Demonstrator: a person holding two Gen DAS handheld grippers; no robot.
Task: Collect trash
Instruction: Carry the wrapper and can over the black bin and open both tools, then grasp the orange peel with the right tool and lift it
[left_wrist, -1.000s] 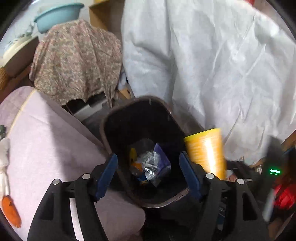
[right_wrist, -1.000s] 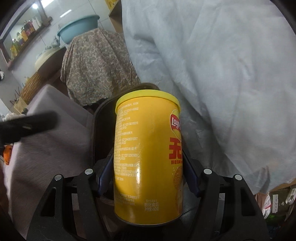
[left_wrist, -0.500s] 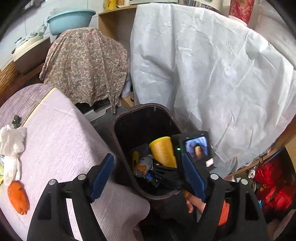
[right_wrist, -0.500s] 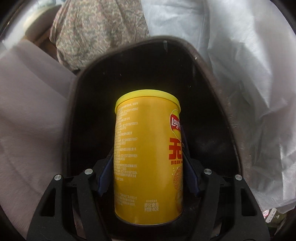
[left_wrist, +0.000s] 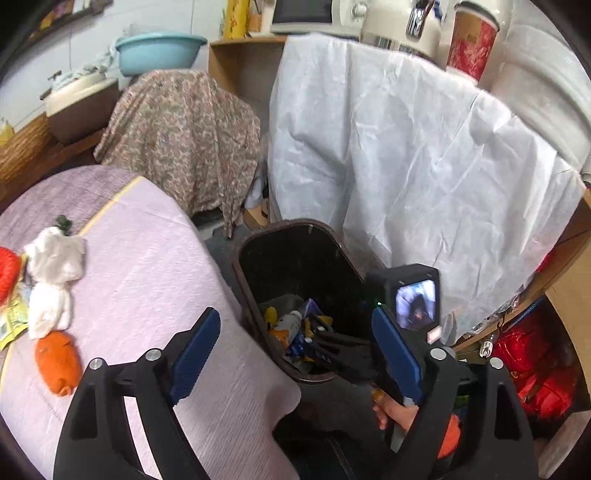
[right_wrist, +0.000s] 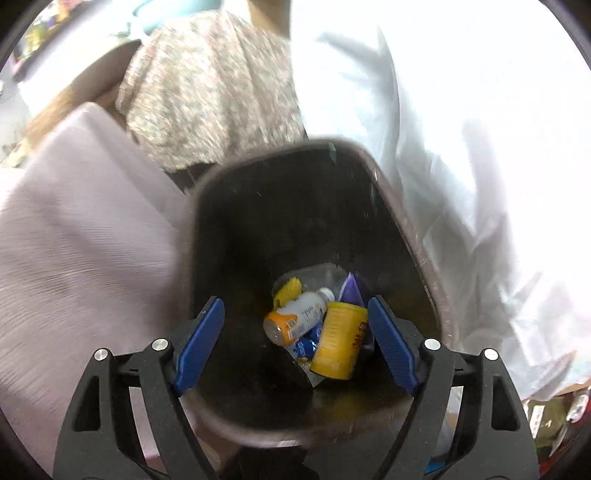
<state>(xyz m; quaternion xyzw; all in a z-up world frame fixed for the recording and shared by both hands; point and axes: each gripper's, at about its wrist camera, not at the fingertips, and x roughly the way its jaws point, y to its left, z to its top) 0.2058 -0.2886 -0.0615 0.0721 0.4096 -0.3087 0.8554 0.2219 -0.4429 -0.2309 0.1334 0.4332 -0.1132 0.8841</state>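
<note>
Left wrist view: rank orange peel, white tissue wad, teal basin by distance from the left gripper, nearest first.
From the left gripper, jaws open:
1. Orange peel, on the pink tablecloth, low on the left.
2. White tissue wad, on the same cloth, behind the peel.
3. Teal basin, up on the back shelf, far beyond the table.

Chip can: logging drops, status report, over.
Both grippers, left and right, open, empty. Chip can lying in bin among trash. Nothing obstructing.

Glossy yellow can (right_wrist: 338, 339) in smooth dark plastic bin (right_wrist: 406, 236); matt ribbed cloth (left_wrist: 147, 266).
</note>
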